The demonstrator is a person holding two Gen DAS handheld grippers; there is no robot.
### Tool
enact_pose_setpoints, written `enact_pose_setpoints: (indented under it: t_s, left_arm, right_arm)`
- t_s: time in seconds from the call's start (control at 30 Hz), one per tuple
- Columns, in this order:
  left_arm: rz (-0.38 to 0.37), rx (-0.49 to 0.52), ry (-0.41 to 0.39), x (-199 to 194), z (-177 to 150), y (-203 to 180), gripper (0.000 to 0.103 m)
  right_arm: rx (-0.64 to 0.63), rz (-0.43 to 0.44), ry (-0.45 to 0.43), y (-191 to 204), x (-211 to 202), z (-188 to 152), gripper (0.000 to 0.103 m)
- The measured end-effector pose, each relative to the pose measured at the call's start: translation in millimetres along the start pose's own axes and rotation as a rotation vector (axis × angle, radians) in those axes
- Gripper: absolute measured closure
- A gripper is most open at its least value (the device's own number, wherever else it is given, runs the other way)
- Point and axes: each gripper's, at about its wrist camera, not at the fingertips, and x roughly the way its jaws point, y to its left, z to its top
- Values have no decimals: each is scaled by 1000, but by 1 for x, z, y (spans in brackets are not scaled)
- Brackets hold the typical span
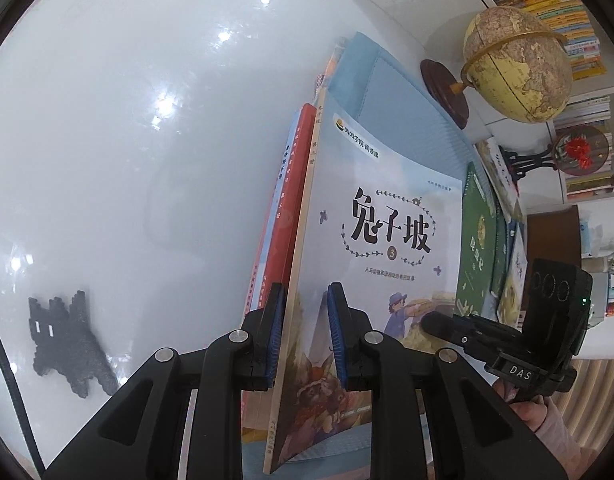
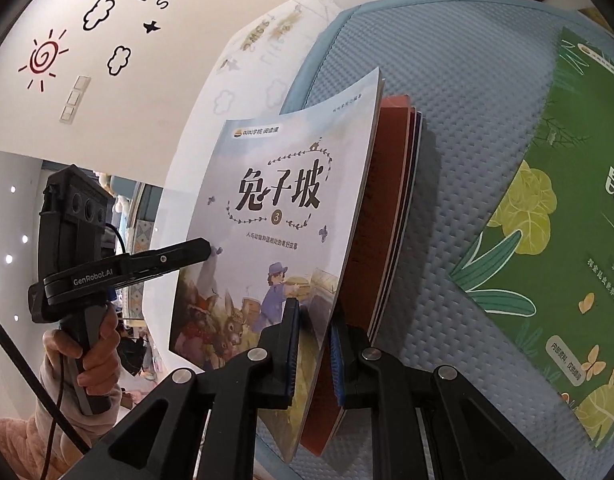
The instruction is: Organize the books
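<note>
Upright pale-blue book (image 1: 387, 216) beside red book (image 1: 289, 200)

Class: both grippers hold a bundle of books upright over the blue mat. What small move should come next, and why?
Probably lower the bundle a little until its bottom edge rests on the blue mat. Both the left gripper and the right gripper are clamped on the books, which stand upright with the covers bowing, so they need support underneath before either grip opens.

A globe (image 1: 519, 64) is standing on its round wooden base (image 1: 447, 92) beside a blue mat (image 2: 459, 92), a red fan ornament (image 1: 581, 148) is sitting near the shelves, and a sun sticker (image 2: 43, 60) is showing on the wall
</note>
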Motion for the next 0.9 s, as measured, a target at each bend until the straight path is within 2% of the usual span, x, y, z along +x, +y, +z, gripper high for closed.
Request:
enact_pose_setpoints:
  t_s: [0.1, 0.17, 0.23, 0.43, 0.7, 0.8, 0.9]
  left_arm:
    - [31, -2, -8, -1, 2, -1, 84]
    - [73, -9, -26, -5, 3, 0, 79]
    - [108, -13, -37, -8, 4, 0, 79]
    - [136, -27, -61, -17, 2, -1, 78]
    - [158, -73, -105, -24, -11, -11, 78]
    - [181, -56, -136, -25, -10, -28, 79]
    - [186, 8, -133, -13, 3, -62, 75]
  right_arm:
    - [39, 4, -15, -4, -1, 1, 88]
    - [73, 34, -9, -8, -1, 2, 85]
    - [83, 56, 0, -7, -1, 1, 78]
    - [70, 71, -10, -7, -1, 1, 70]
    - [67, 86, 7, -14, -3, 4, 70]
    - [61, 65, -38, -24, -25, -2, 67]
    - [125, 3, -133, -57, -64, -11, 54]
